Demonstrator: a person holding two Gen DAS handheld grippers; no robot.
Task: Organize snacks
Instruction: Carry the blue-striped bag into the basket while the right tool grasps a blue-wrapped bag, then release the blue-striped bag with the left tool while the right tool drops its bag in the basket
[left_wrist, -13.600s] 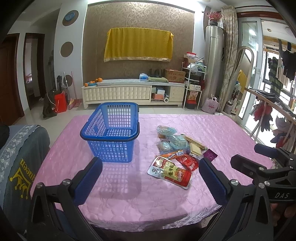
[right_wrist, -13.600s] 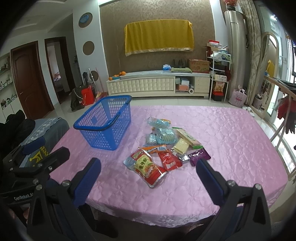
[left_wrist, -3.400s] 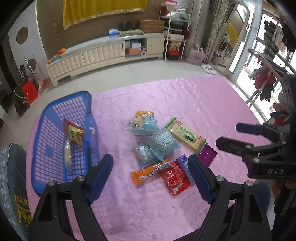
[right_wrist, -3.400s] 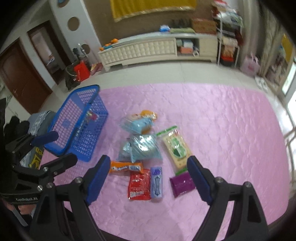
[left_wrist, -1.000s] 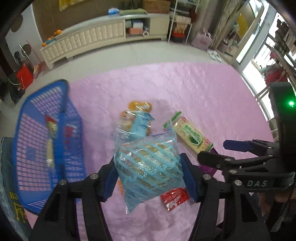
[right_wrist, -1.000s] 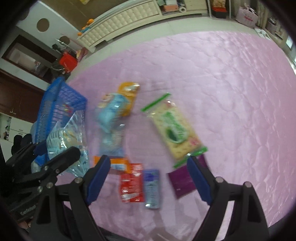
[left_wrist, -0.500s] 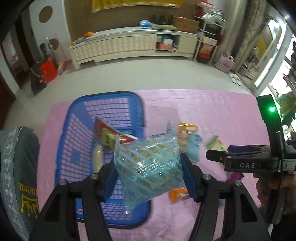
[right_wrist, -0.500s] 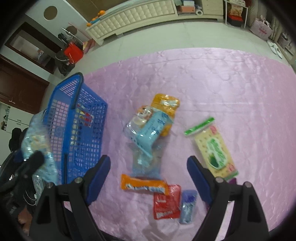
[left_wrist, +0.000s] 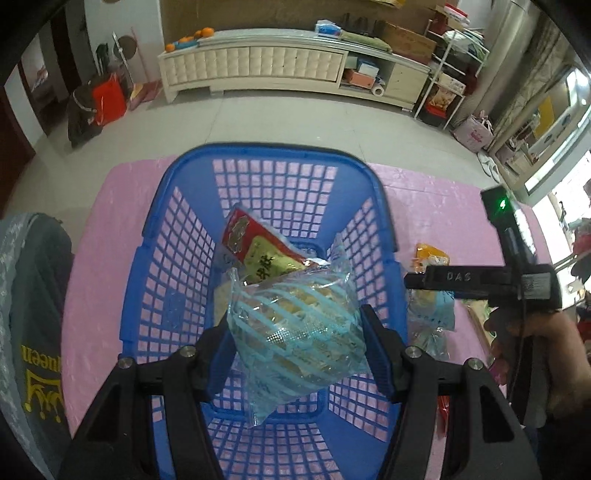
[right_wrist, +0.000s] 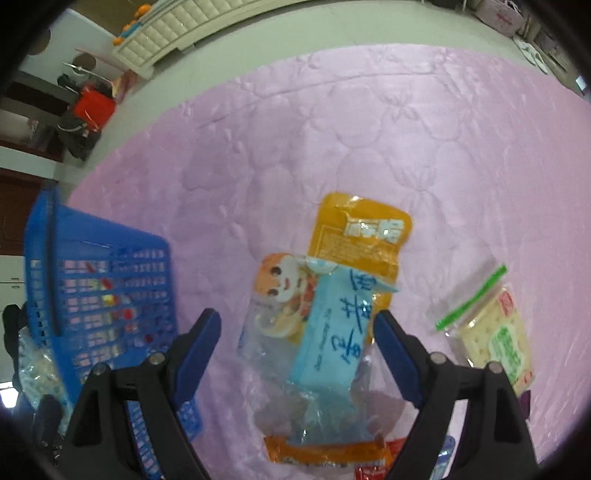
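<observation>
Basket (left_wrist: 184, 206) now sits right under your left gripper (left_wrist: 297, 341); a second ago that gripper was over the loose pile on the pink tablecloth (left_wrist: 92, 258), so the carry is done and only the drop is left. Left jaws pinch the blue-striped clear bag (left_wrist: 295, 325) from both sides, bag hanging above the basket's open middle. One red-and-yellow packet (left_wrist: 258, 251) already lies inside, tilted against the far part of the floor, so you're on the second item or so.

Right gripper (right_wrist: 297, 354) has meanwhile come down over the pile: jaws spread wide, nothing between the pads pressed, straddling the clear bag with the light-blue label (right_wrist: 328, 332). Orange packet (right_wrist: 362, 236) lies just beyond it, partly under it. Green-sealed cracker pack (right_wrist: 495, 332) sits to the right, apart from the right finger. An orange bar (right_wrist: 325, 452) lies at the near end, under the bag's tail.

Room: basket walls stand clear of the striped bag on every side, so letting go looks safe. In the right view the basket's corner is just beside the left finger (right_wrist: 195, 354); watch that when closing. Tablecloth beyond the pile is bare and open.
</observation>
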